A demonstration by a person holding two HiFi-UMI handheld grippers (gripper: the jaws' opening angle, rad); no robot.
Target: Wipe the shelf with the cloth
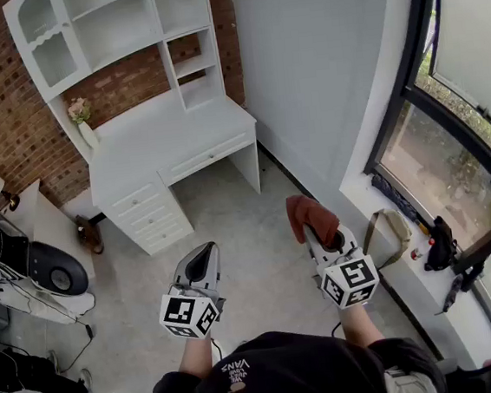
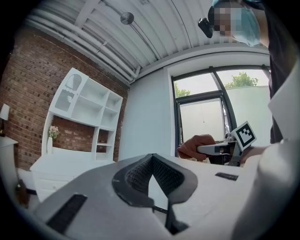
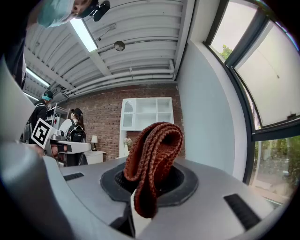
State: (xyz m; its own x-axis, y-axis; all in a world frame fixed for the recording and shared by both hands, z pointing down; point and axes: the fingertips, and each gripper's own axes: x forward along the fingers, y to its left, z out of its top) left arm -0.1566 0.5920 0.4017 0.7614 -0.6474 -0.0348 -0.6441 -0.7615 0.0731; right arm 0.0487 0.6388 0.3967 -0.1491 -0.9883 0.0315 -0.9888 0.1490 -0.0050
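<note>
Approach step: the right gripper (image 1: 312, 228) clamps the folded red cloth (image 3: 152, 154), the left gripper (image 1: 201, 259) is closed on nothing, both well apart from the white shelf (image 1: 114, 29) on the desk's (image 1: 156, 135) back edge; next, the cloth likely needs carrying forward and raising to a shelf board.

Shelf (image 1: 114, 26) on desk (image 1: 178, 133) ahead-L w/ vase (image 1: 87, 132) at its L end; window (image 1: 461, 169) R; cloth (image 1: 304, 211) in R claw (image 1: 319, 234).

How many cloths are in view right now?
1: the rust-brown cloth, folded, clamped in the right gripper. The left gripper is shut on nothing. More may be hidden off-frame.
</note>
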